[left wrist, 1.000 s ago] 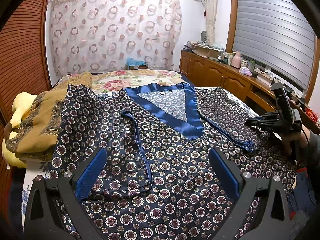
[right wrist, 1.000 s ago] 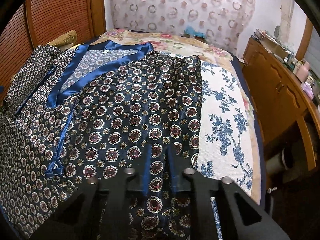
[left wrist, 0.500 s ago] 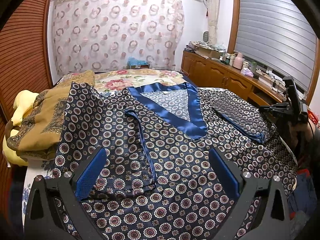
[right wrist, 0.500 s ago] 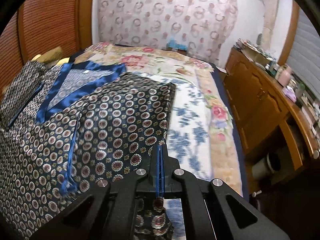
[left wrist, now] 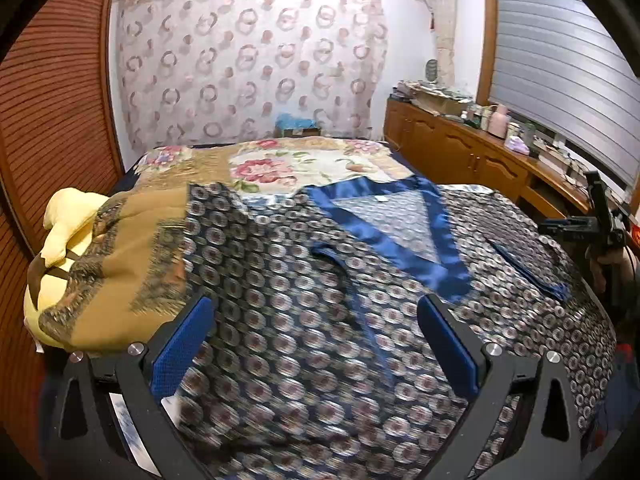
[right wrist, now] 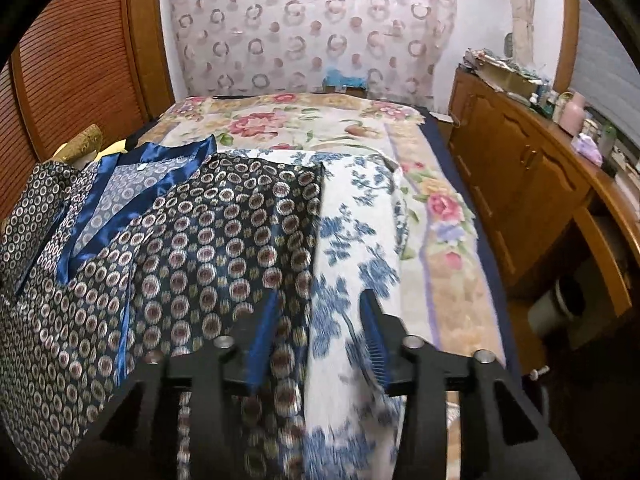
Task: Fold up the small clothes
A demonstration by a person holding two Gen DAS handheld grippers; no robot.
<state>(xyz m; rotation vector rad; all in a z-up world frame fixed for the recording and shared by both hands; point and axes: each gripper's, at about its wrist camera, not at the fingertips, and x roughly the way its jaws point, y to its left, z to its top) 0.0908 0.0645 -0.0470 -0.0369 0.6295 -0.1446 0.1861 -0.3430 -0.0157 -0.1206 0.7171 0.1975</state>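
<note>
Robe (left wrist: 320,320) spread flat over bed (right wrist: 452,248), collar at far end; right sleeve (left wrist: 528,260) laid inward, left side and lengthwise folds apparently left to do; right gripper (right wrist: 320,340) opening, pads part-spread above robe's edge, pressing nothing; left gripper (left wrist: 316,348) wide apart, empty, hovering over lower robe.

Home bedroom: floral-quilted bed (right wrist: 444,216), wooden cabinets (right wrist: 516,164), curtain (left wrist: 248,64).
</note>
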